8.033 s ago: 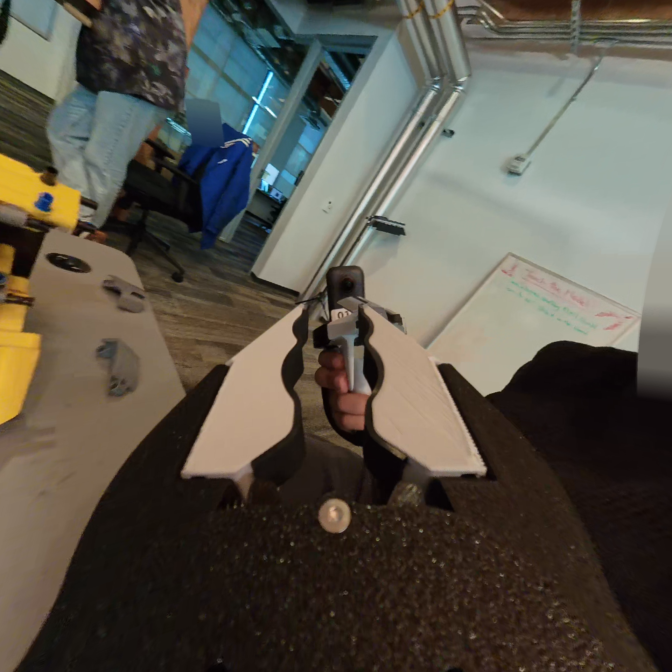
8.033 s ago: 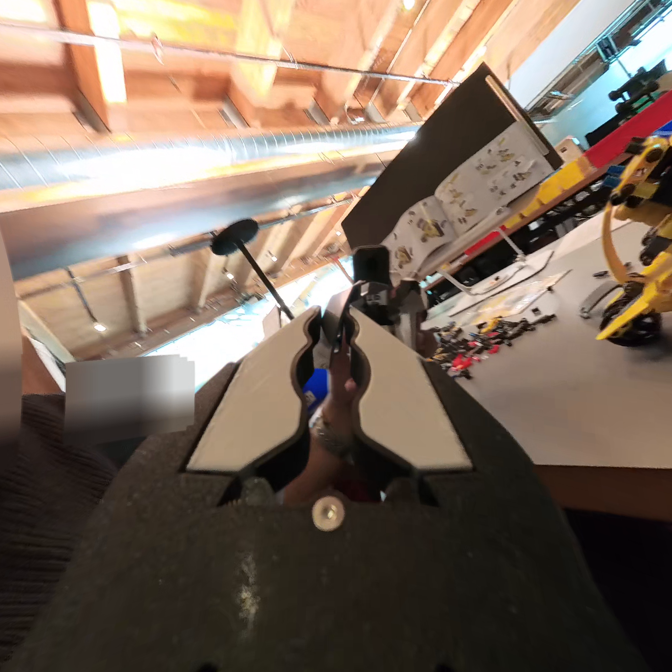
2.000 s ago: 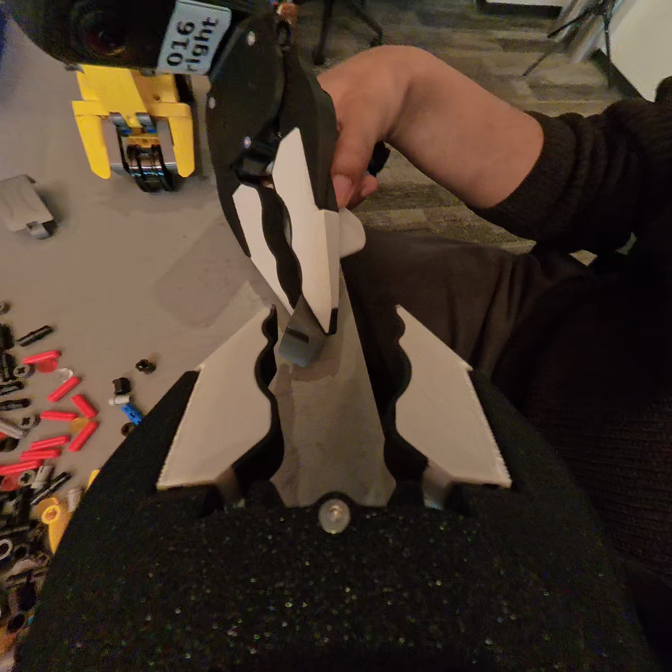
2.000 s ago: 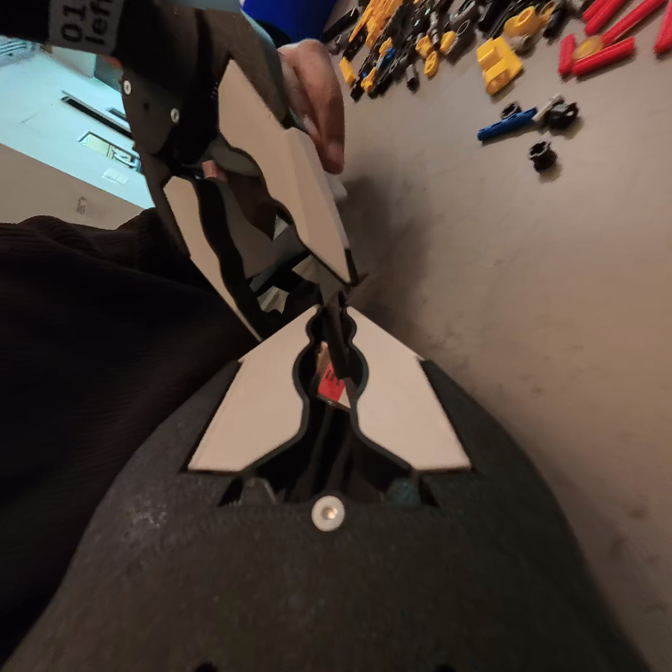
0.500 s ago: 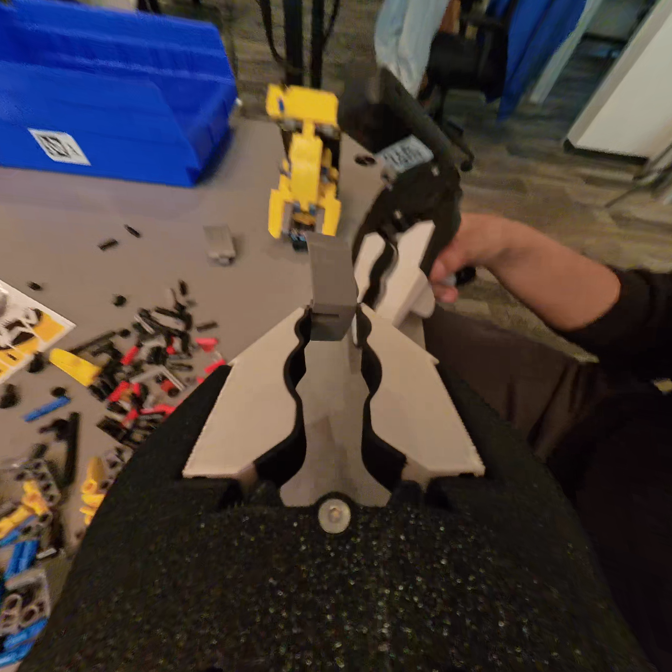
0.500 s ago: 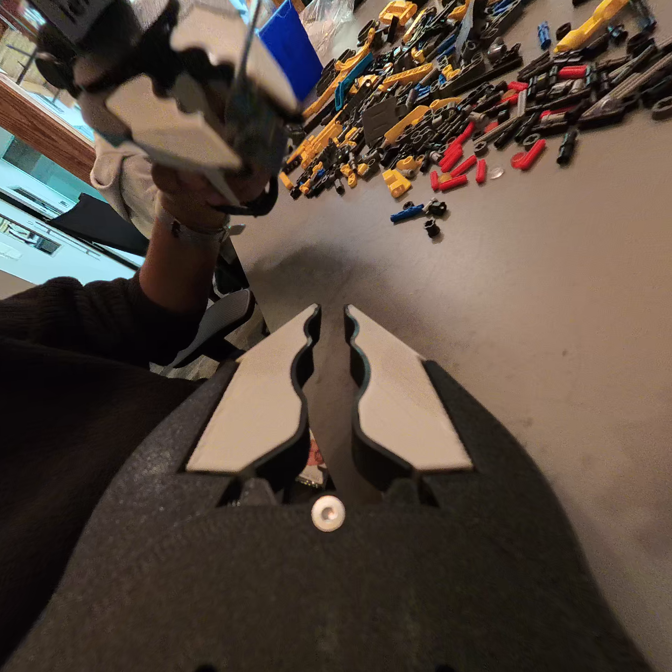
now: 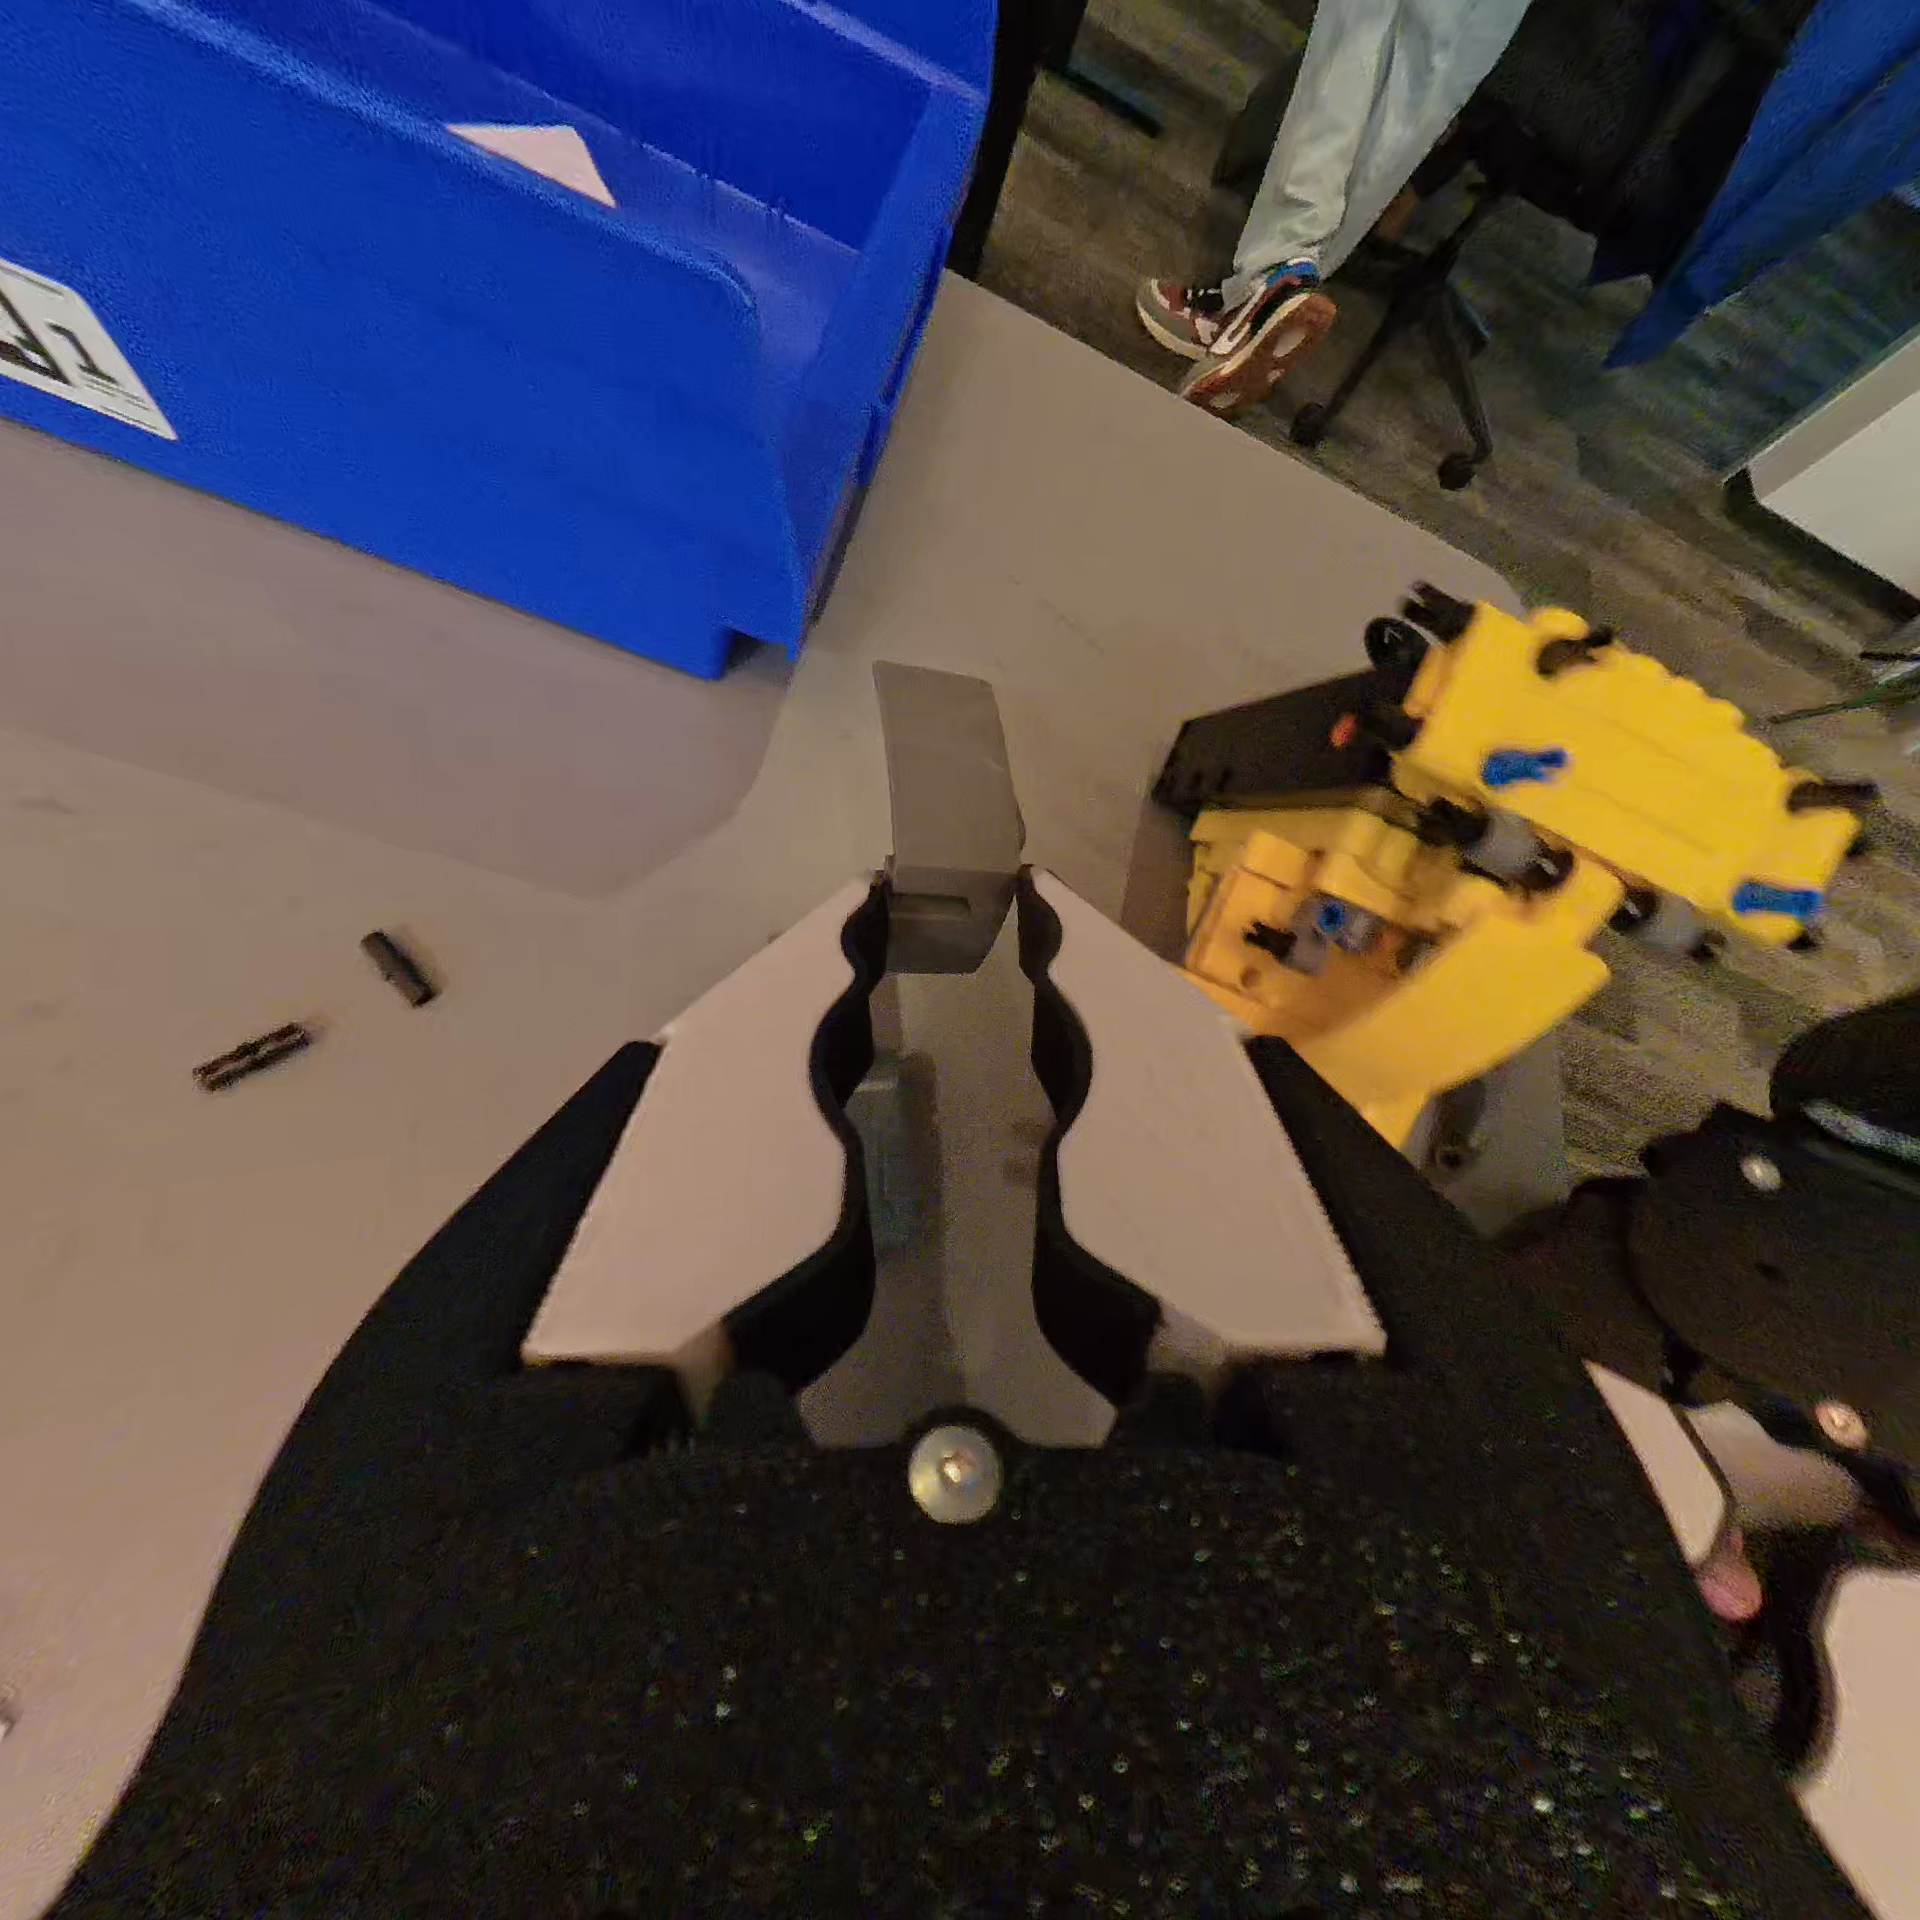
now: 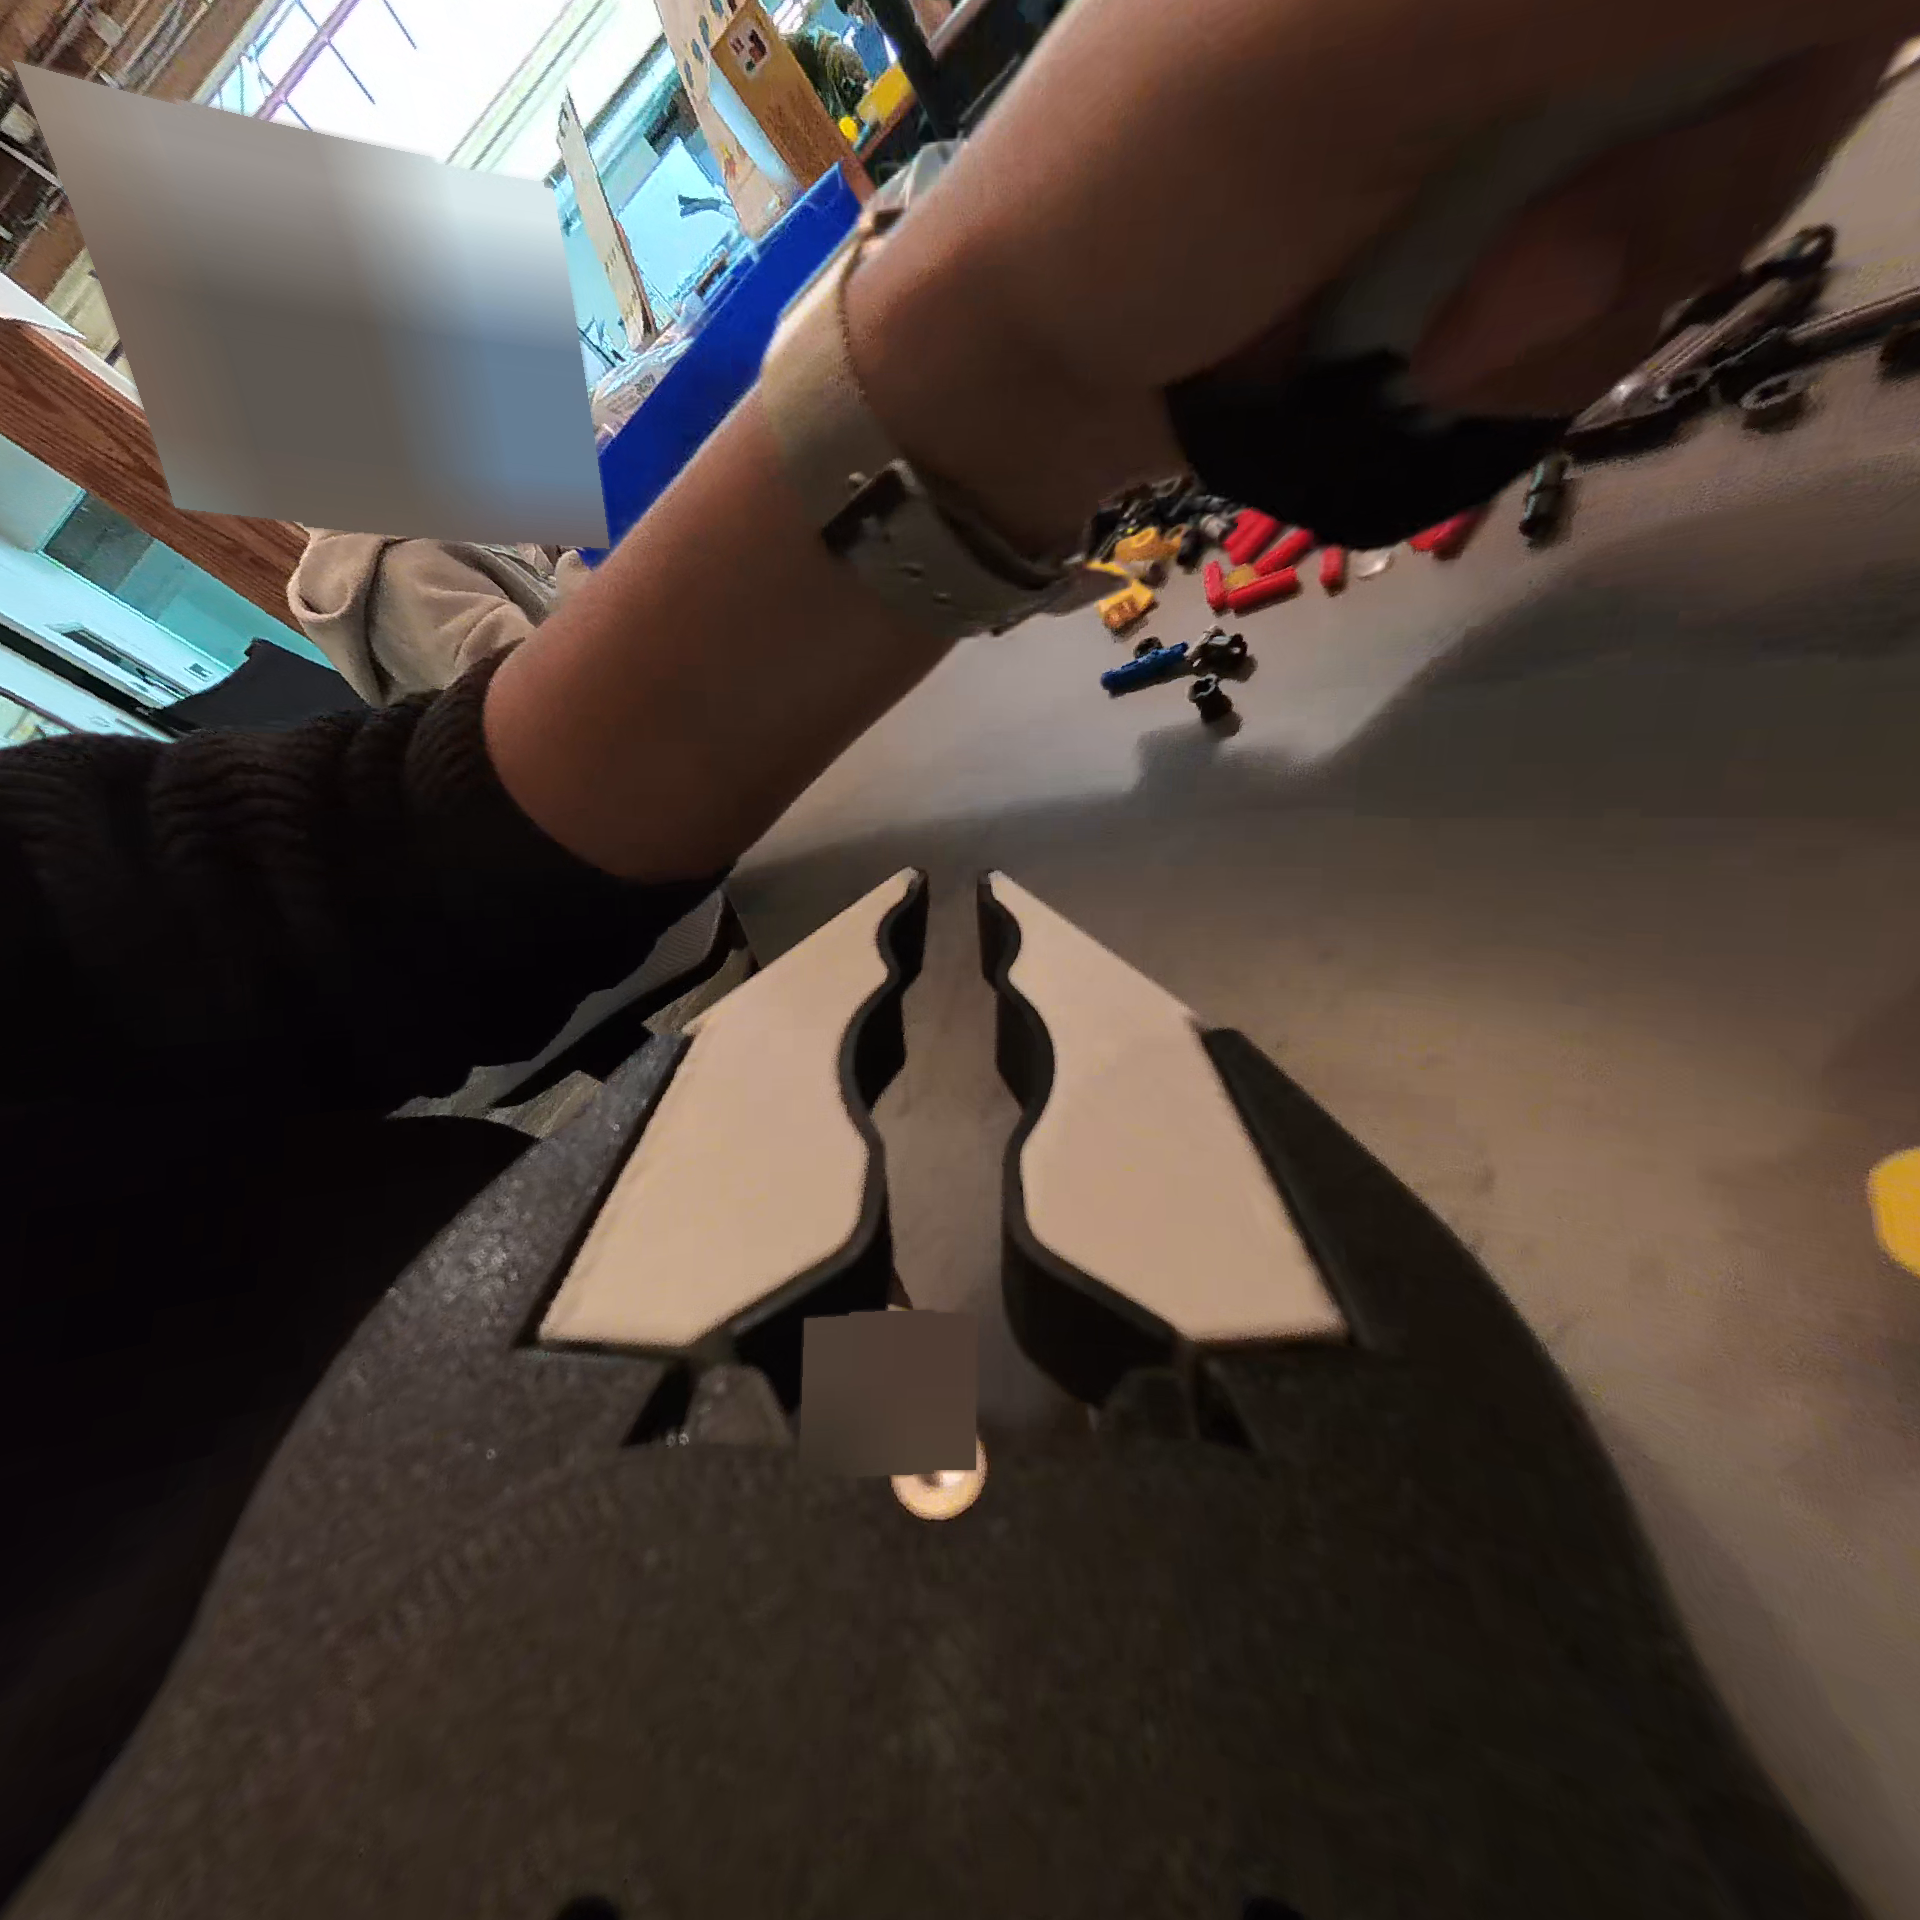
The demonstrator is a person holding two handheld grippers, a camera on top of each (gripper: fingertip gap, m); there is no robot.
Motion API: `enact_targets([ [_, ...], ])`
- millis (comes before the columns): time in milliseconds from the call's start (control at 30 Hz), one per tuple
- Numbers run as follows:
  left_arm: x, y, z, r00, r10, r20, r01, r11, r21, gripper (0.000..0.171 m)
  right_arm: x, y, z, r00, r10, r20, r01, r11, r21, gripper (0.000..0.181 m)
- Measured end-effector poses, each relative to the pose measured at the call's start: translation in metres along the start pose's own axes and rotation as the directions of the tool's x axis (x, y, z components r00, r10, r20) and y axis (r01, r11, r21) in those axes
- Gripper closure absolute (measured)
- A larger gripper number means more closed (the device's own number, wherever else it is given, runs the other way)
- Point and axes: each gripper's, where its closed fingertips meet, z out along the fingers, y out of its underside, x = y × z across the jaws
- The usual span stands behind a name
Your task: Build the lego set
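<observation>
grey tabletop (image 7: 312, 748) with big blue plastic bin (image 7: 416, 312) at the back | yellow brick-built vehicle model (image 7: 1475, 862) just right of left gripper (image 7: 951, 883) | its jaws clamped on flat grey plastic panel (image 7: 948, 790), tilted up above the tabletop | right gripper (image 8: 951, 883) jaws nearly together, nothing in them, low over the tabletop | loose red, blue and black small pieces (image 8: 1247, 582) well ahead

Bin (image 7: 436, 343) left of model (image 7: 1475, 862) (both on table (image 7: 312, 1195)).
</observation>
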Motion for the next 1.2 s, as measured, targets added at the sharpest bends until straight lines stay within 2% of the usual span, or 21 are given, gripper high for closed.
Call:
enact_targets([
  [167, -0.013, 0.005, 0.022, 0.999, -0.049, 0.011, 0.05, 0.994, -0.094, 0.148, -0.002, 0.0, 0.0, 1.0, -0.018, 0.009, 0.018, 1.0, 0.007, 0.172],
  [333, -0.014, 0.018, 0.029, 0.998, -0.067, 0.018, 0.069, 0.982, -0.177, 0.147, -0.006, 0.003, 0.001, 0.999, -0.037, 0.034, 0.038, 0.999, -0.016, 0.172],
  [633, -0.019, 0.012, 0.024, 0.996, -0.076, 0.05, 0.083, 0.987, -0.136, 0.138, -0.006, 0.002, 0.001, 0.999, -0.037, 0.033, 0.038, 0.999, -0.01, 0.172],
  [900, 0.001, -0.014, -0.017, 0.998, -0.065, 0.005, 0.064, 0.993, 0.096, 0.137, -0.005, 0.001, 0.001, 0.999, -0.035, 0.032, 0.035, 0.999, -0.002, 0.172],
  [1067, 0.009, -0.019, -0.048, 0.998, -0.057, -0.018, 0.06, 0.961, 0.269, 0.137, -0.006, 0.001, 0.001, 0.998, -0.04, 0.038, 0.04, 0.999, -0.001, 0.172],
  [1200, 0.01, -0.022, -0.063, 0.99, -0.11, -0.091, 0.134, 0.932, 0.337, 0.137, -0.008, 0.003, 0.002, 0.997, -0.055, 0.048, 0.056, 0.998, -0.009, 0.172],
])
